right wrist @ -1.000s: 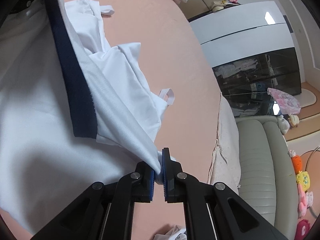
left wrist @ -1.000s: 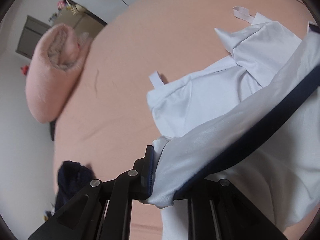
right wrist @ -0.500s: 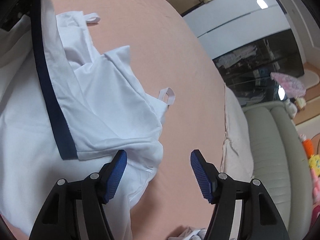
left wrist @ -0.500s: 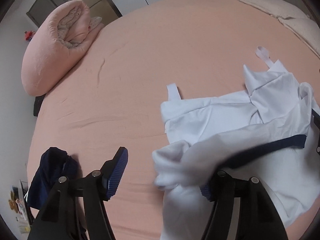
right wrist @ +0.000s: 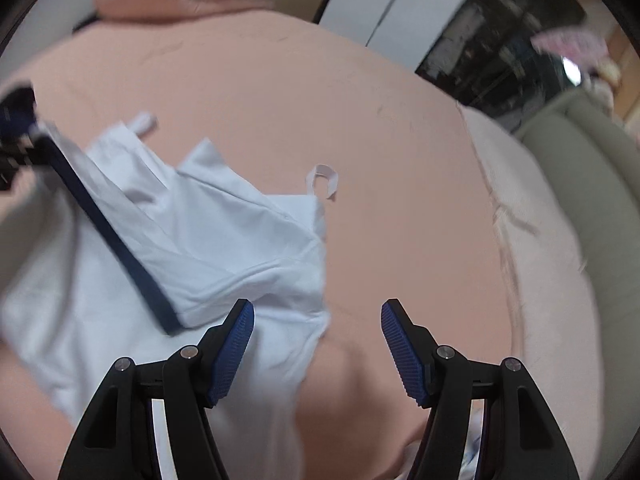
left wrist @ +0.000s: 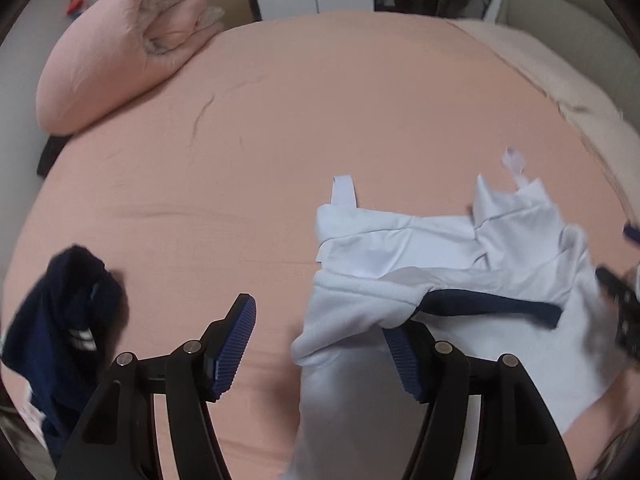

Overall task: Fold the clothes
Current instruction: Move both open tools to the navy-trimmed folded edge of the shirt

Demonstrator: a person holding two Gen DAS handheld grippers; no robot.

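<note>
A white garment [left wrist: 432, 264] with a navy band [left wrist: 492, 305] and small white loops lies crumpled on the pink bed sheet [left wrist: 280, 132]. My left gripper [left wrist: 320, 344] hangs open above its left edge, a fold of cloth bulging between the fingers without being pinched. In the right wrist view the same white garment [right wrist: 192, 240] spreads under my right gripper [right wrist: 318, 344], which is open over the garment's right edge. The navy band [right wrist: 116, 240] runs diagonally across it. The other gripper shows blurred at the left border of the right wrist view.
A dark navy garment [left wrist: 60, 328] lies bunched at the bed's left side. A rolled pink duvet [left wrist: 124, 40] rests at the far left corner. A pale blanket [right wrist: 532, 248] and a beige sofa [right wrist: 588, 168] border the bed's right side. Wardrobes stand behind.
Both grippers were shut on corners of the white garment a second ago. They opened, dropped it onto the bed and have since lifted away.
</note>
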